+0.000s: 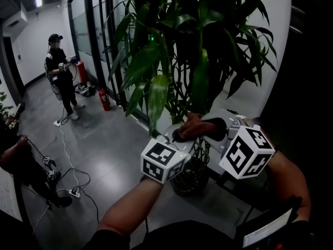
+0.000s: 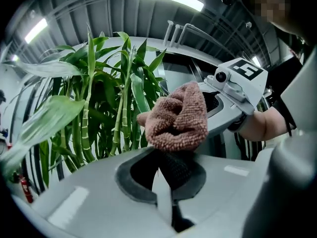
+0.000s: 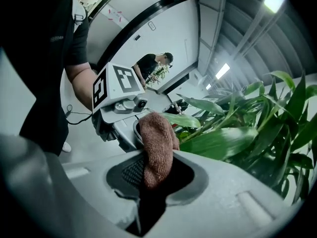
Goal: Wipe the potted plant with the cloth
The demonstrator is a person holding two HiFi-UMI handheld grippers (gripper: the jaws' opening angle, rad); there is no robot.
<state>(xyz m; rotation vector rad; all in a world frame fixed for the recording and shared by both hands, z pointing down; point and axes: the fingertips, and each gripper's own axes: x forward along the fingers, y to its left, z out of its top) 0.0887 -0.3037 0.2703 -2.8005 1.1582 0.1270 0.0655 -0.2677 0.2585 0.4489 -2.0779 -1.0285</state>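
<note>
The potted plant (image 1: pixel 171 46) has tall green stalks and long leaves rising from a dark pot (image 1: pixel 190 178); its leaves fill the left of the left gripper view (image 2: pixel 99 98) and the right of the right gripper view (image 3: pixel 237 138). In front of the stalks a brown terry cloth (image 1: pixel 193 125) is bunched between the two grippers. My left gripper (image 1: pixel 179 135) is shut on one end of the cloth (image 2: pixel 178 115). My right gripper (image 1: pixel 210 129) faces it, and the cloth (image 3: pixel 156 143) hangs down into its jaws, pinched. The jaw tips are hidden by the cloth.
A person (image 1: pixel 60 72) stands far left on the grey floor, near red fire extinguishers (image 1: pixel 104 99) and a glass wall. Cables (image 1: pixel 67 155) trail over the floor. Another person's arm (image 1: pixel 13 155) shows at the left edge. A white wall stands behind the plant.
</note>
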